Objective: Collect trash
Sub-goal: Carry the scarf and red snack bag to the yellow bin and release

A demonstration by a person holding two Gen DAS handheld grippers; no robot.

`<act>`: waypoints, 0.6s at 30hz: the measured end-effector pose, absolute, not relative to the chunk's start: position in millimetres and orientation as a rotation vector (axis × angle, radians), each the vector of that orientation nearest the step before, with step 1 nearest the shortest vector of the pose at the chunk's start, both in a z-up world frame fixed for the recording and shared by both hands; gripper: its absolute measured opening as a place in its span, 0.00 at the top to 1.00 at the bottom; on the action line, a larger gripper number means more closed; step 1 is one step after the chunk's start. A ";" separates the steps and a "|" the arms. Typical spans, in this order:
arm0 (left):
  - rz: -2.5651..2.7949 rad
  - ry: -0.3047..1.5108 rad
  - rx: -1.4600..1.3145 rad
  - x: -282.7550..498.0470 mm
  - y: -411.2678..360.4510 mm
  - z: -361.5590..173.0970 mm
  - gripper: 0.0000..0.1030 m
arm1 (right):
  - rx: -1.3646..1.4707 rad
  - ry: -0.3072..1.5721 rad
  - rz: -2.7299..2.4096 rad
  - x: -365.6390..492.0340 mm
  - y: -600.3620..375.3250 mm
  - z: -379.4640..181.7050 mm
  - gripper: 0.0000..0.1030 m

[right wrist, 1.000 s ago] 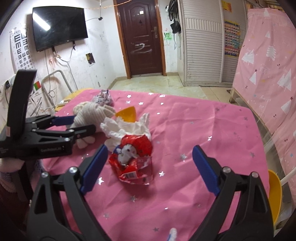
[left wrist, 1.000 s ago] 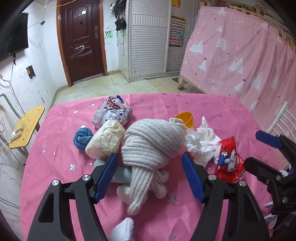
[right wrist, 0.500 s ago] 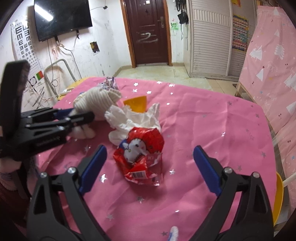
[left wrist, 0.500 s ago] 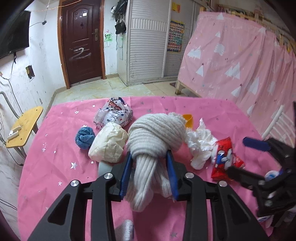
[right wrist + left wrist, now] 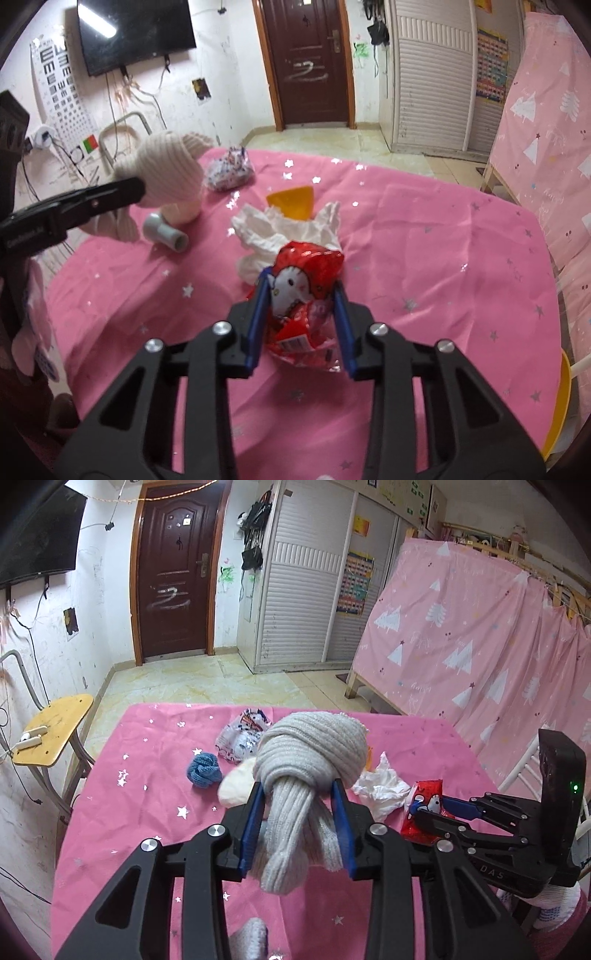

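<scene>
Both tools loaded up over the pink tabletop (image 5: 424, 258)

Left tool (image 5: 298, 794) pinches the knotted grey scarf (image 5: 310, 753), mid-frame, lifted. Right tool (image 5: 301, 290), jaws just closed, squeezes the red snack wrapper (image 5: 306, 273) at centre frame, white tissue (image 5: 266, 236) right behind it.

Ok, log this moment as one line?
left gripper: shut on knotted knit scarf, lifted | right gripper: just closed on red snack wrapper, on table
</scene>
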State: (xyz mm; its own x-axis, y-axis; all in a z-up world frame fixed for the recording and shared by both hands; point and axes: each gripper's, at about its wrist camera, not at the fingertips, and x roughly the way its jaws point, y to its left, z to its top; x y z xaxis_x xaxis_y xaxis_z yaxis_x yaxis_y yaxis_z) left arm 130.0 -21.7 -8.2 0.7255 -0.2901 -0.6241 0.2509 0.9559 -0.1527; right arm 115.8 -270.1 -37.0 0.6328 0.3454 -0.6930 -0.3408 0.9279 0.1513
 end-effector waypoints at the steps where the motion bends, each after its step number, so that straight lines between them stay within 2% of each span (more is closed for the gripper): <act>1: -0.298 0.688 -0.061 126.5 -21.2 -5.0 0.72 | 0.012 0.783 0.393 112.9 -271.9 -33.8 0.69; 18: -0.367 0.584 -0.004 89.8 -70.1 43.6 0.72 | 0.146 0.593 0.308 66.6 -355.4 14.2 0.69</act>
